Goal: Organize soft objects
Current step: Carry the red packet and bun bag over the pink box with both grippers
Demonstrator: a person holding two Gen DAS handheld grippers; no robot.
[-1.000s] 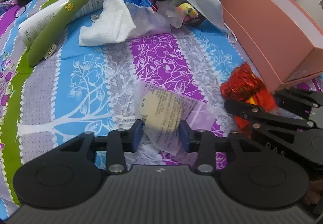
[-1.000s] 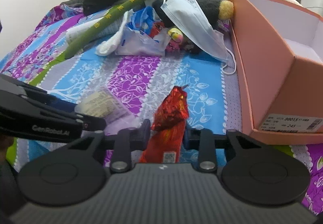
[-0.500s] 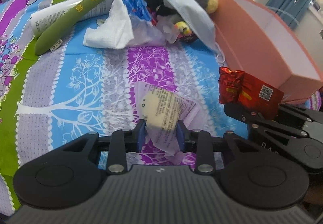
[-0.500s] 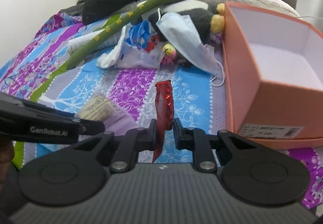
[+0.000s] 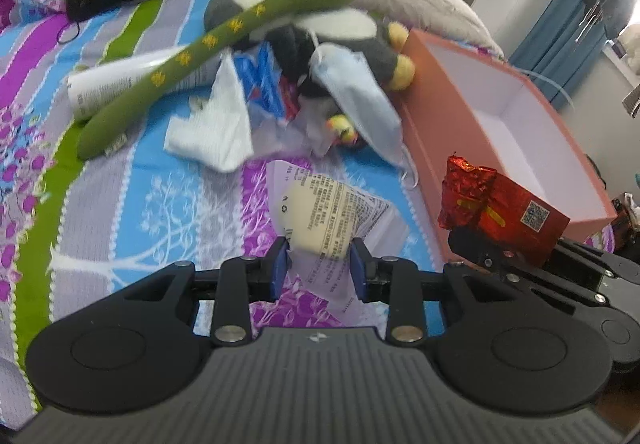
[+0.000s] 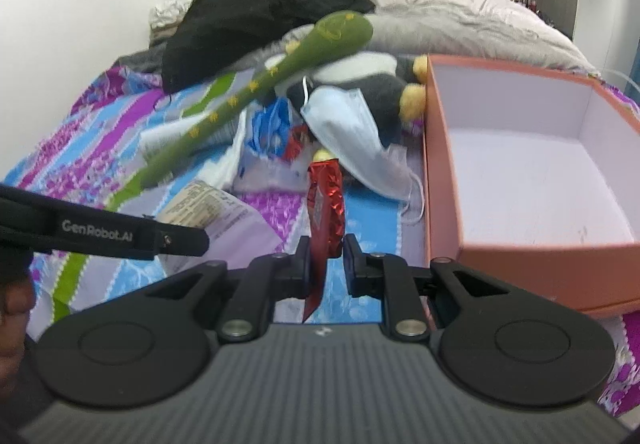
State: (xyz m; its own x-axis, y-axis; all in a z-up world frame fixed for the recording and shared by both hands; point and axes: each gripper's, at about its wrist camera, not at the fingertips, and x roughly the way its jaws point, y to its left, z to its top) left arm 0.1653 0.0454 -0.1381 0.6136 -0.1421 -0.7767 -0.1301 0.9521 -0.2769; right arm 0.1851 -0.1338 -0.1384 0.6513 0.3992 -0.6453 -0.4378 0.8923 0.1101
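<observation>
My left gripper point(image 5: 320, 260) is shut on a clear printed packet with a pale round bun point(image 5: 324, 219) and holds it above the bedspread. My right gripper point(image 6: 326, 256) is shut on a red foil snack packet point(image 6: 325, 203), held upright above the bed; the packet also shows in the left wrist view point(image 5: 492, 199). An open, empty salmon-pink box point(image 6: 444, 179) lies just right of the right gripper; it also shows in the left wrist view point(image 5: 472, 111). The left gripper appears at the left of the right wrist view point(image 6: 192, 240).
A pile lies behind: a long green plush point(image 5: 208, 43), a white tube point(image 5: 116, 83), a white cloth point(image 5: 216, 127), a blue face mask point(image 5: 356, 99), a grey plush toy point(image 6: 372, 91) and blue plastic bags point(image 6: 268, 127). Black clothing point(image 6: 256, 19) and a grey blanket point(image 6: 460, 23) lie beyond.
Both grippers have risen off the bedspread with their packets. The red packet was pinched and now stands upright. The views tilted up, showing the box's inside.
</observation>
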